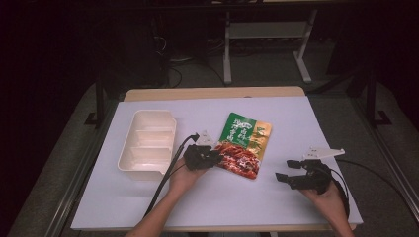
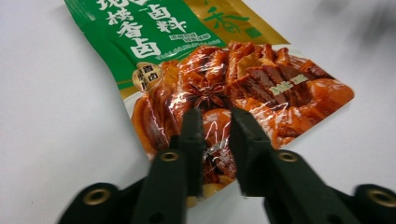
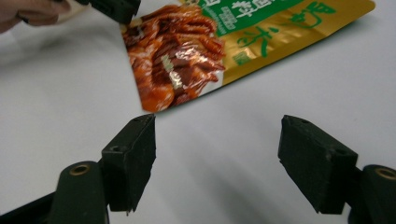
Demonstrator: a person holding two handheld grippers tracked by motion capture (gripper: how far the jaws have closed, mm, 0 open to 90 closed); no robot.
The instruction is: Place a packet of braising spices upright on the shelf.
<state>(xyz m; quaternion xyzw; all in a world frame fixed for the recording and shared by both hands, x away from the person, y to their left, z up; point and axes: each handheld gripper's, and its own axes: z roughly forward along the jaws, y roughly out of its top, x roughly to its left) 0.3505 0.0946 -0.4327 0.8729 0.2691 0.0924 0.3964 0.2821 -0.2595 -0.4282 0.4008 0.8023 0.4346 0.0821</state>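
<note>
Left gripper [image 2: 215,121]: jaws drawn close over the near edge of the sauce packet [image 1: 244,144] (whether the pads already pinch it, I cannot tell).
Right gripper [image 3: 217,154]: jaws wide apart, holding nothing, over bare white table [image 1: 232,197] just short of the packet's corner.
Sauce packet: flat on the table, between the grippers.
Plastic tray [image 1: 148,143]: left of the packet, apart.

The high view is dim: the room behind the counter [image 1: 296,128] falls to near black, while its white top is evenly, softly lit from above. In the left gripper view the food packet [image 2: 224,88] shows glare streaks on its glossy film, and the far top right corner is blurred. In the right gripper view, soft shadows lie under the packet's edge.
</note>
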